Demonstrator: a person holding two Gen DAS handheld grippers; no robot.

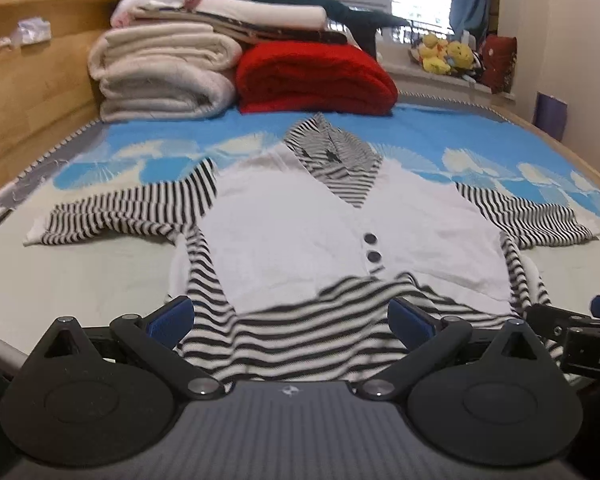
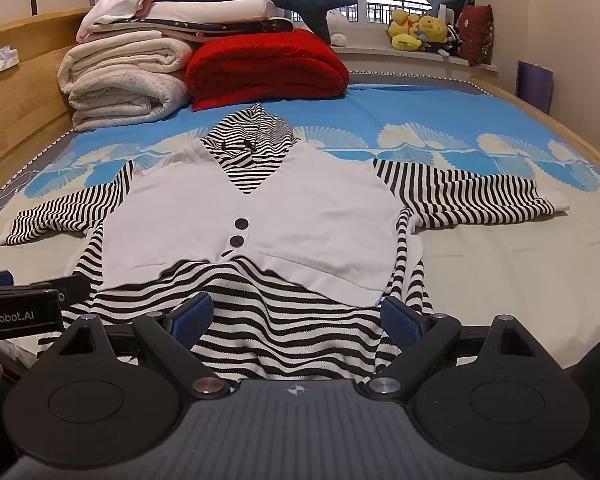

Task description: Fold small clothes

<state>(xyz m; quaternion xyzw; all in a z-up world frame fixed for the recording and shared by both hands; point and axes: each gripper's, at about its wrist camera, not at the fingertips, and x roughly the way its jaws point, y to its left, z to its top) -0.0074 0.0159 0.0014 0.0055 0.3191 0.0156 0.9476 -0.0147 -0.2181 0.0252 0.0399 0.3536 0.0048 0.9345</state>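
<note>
The striped hooded top [image 2: 268, 216] looks soft and floppy. Both grippers, left gripper [image 1: 292, 316] and right gripper [image 2: 296, 316], have jaws apart at its near hem; pinch there.

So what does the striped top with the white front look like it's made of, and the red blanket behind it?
The striped top looks like a soft knit, probably cotton jersey: matte, fine ribbed texture, draping in ripples. Its white front panel seems a slightly thicker matte knit, with two dark, likely plastic buttons. The red blanket looks like plush fleece: fuzzy, nubby surface, bulky rounded folds.
</note>
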